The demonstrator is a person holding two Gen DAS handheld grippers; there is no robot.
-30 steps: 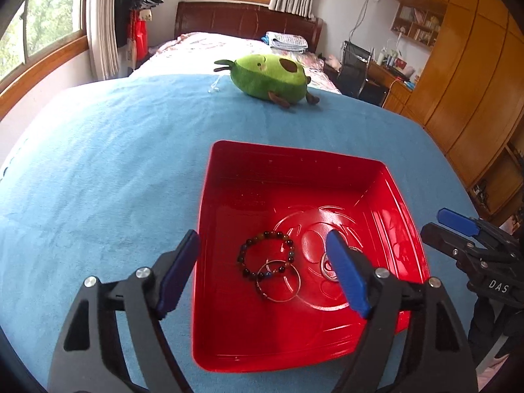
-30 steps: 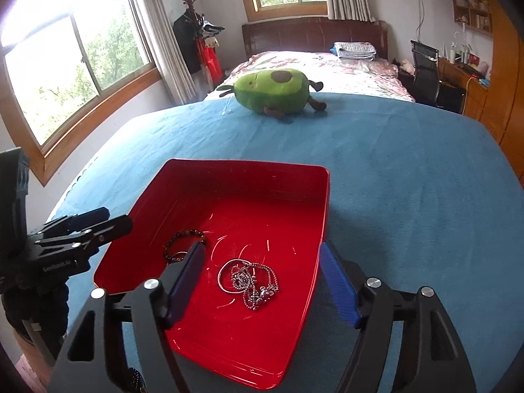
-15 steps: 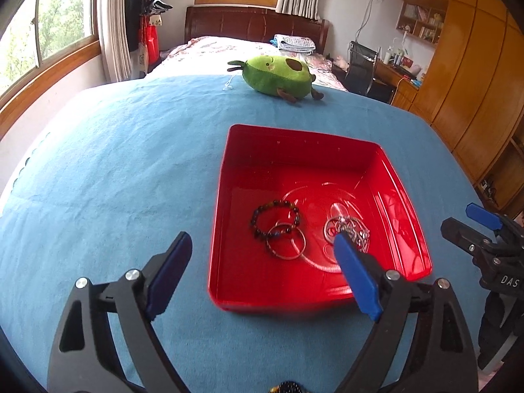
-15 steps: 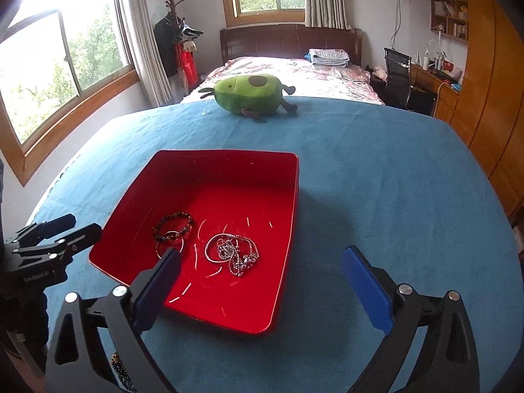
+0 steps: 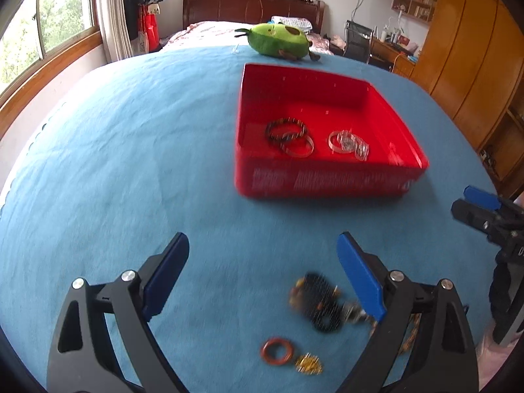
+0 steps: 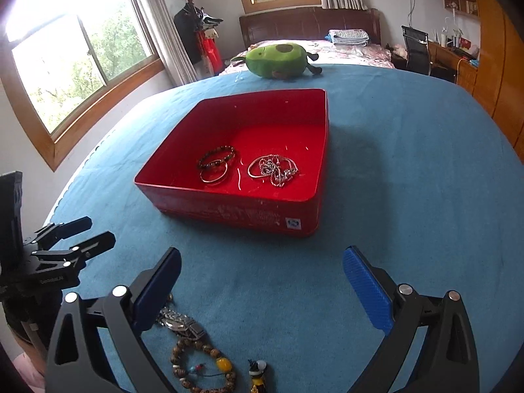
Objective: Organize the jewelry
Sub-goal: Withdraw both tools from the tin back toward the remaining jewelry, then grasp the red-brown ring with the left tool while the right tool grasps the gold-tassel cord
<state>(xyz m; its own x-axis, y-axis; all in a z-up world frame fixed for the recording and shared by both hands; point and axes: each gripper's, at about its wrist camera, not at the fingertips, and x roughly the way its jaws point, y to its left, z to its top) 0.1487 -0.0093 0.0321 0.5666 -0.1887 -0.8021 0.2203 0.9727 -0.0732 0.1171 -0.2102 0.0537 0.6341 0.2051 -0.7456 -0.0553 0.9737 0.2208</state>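
Note:
A red tray [image 5: 327, 183] [image 6: 235, 209] sits on the blue cloth. In it lie a dark beaded bracelet [image 5: 285, 127] [image 6: 216, 156], a thin bangle [image 5: 297, 145] [image 6: 213, 173] and a silver chain heap [image 5: 350, 142] [image 6: 273, 168]. Loose pieces lie near me: a blurred dark piece [image 5: 316, 301], an orange ring [image 5: 277, 351], a small gold piece [image 5: 308, 363], a metal watch [image 6: 178, 322], a brown beaded bracelet [image 6: 203, 368] and a small bee charm [image 6: 257, 373]. My left gripper [image 5: 262, 275] is open above the loose pieces. My right gripper [image 6: 262, 288] is open and empty.
A green avocado plush [image 5: 278, 39] [image 6: 278, 59] lies at the far edge of the cloth. Behind it stand a bed [image 6: 314, 46], a desk with a chair [image 6: 416, 49] and wooden wardrobes [image 5: 465, 52]. Windows line the left wall.
Both grippers have pulled back from over the red tray toward me. The loose jewelry near the front edge has come into view. Both stay open and empty.

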